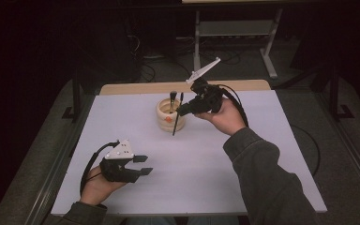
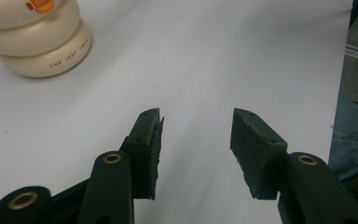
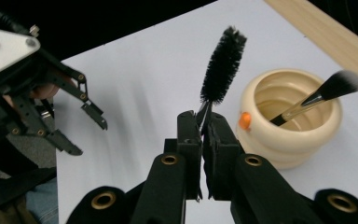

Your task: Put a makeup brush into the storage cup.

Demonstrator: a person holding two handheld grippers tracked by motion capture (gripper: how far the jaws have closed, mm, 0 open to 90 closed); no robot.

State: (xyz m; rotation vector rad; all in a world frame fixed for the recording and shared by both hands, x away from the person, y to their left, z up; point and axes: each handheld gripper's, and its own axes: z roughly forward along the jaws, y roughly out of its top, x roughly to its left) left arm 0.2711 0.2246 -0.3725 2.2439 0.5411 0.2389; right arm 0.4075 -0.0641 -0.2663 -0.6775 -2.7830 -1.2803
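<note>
jaws of the left gripper (image 1: 143,165) stand apart with nothing between them; it rests low at the near left of the table (image 1: 243,168), pointing right, probably parked out of the way while the other hand works. its pads (image 2: 149,149) are bare, with white tabletop in the gap.

further right and far, a cream holder (image 1: 170,115) sits mid-table, ribbed like stacked rings, with an orange spot on its side. inside it leans a soft makeup brush (image 3: 326,95), bristles up over the rim, handle down in the cup. whether anything else lies in it, i cannot tell.

right of that, the right gripper (image 1: 182,111) is clenched on the thin stem of a black bottle brush (image 3: 223,65), just beside the holder and above its rim. the bristle end points clear of the jaws, so the pinch near the stem looks meant to steer the brush upright at the holder's mouth.
</note>
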